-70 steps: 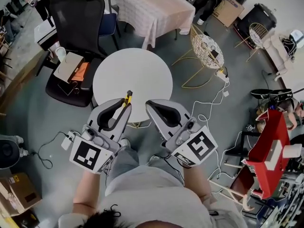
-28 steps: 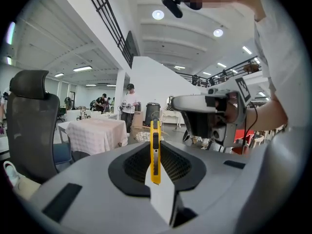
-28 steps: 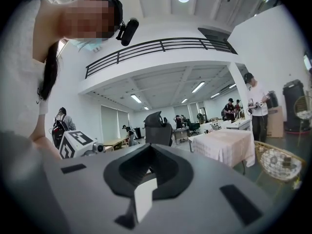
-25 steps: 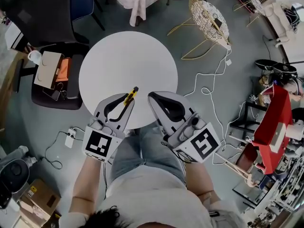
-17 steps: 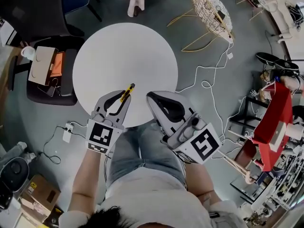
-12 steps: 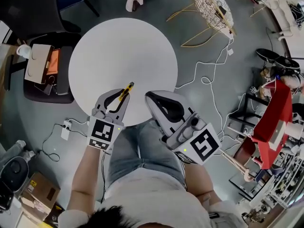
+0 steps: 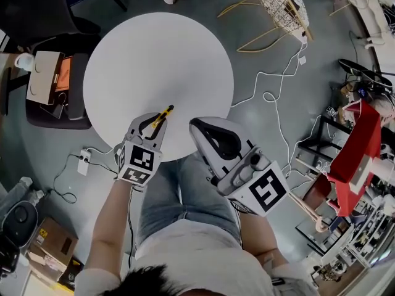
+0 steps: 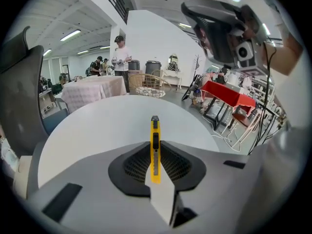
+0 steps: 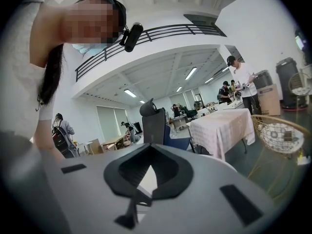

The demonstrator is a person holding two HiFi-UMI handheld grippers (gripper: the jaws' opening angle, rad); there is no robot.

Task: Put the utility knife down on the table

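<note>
The yellow utility knife sticks out forward from my left gripper, which is shut on it over the near edge of the round white table. In the left gripper view the knife stands on edge between the closed jaws of the left gripper, its tip out over the table top. My right gripper hovers beside it at the table's near right edge. In its own view the right gripper is shut with nothing in it.
A black office chair with a box and a mug stands left of the table. A wire chair is at the far right, a red rack at the right. Cables and a power strip lie on the floor.
The left gripper has sunk lower toward the table's near edge, with the knife held in it throughout. The table has drifted upward in the head view. The right gripper has stayed put.
</note>
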